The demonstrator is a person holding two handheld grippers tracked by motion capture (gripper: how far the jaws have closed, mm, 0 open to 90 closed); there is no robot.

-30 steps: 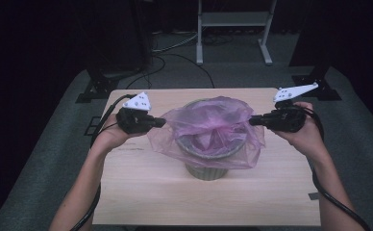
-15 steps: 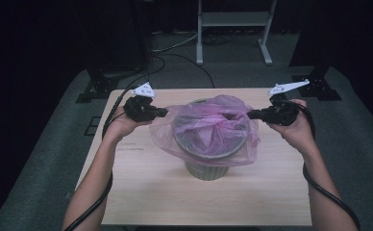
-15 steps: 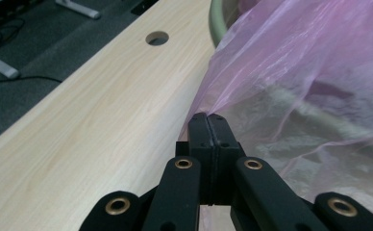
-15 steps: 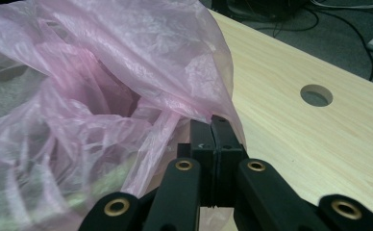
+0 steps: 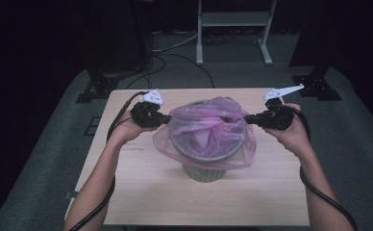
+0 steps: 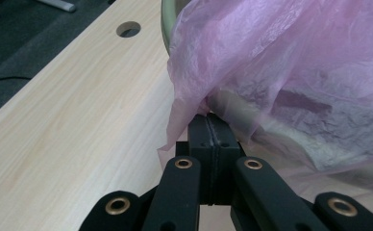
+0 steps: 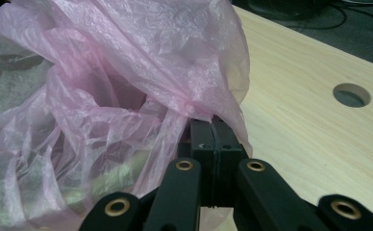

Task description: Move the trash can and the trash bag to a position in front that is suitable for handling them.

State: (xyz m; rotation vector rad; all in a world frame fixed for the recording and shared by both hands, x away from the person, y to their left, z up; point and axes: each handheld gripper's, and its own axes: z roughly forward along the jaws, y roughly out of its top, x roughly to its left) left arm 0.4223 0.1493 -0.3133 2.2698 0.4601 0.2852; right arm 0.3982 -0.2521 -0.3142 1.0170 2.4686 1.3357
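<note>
step: fitting pink bin liner (image 5: 208, 130) over grey-green bin (image 5: 205, 168), mid-table
left gripper (image 5: 167, 118): clamped shut on liner hem, bin's left
right gripper (image 5: 246, 118): same, bin's right
do well: pull both hems down evenly, keep film taut, bin upright
gripper views: pinched film at pads (image 6: 212, 130)
high view: liner overhang around rim

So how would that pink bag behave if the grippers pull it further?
The pink bag looks thin and crinkled, so probably floppy and stretchy. Pinched at small spots by the left gripper and right gripper, it may tear.
</note>
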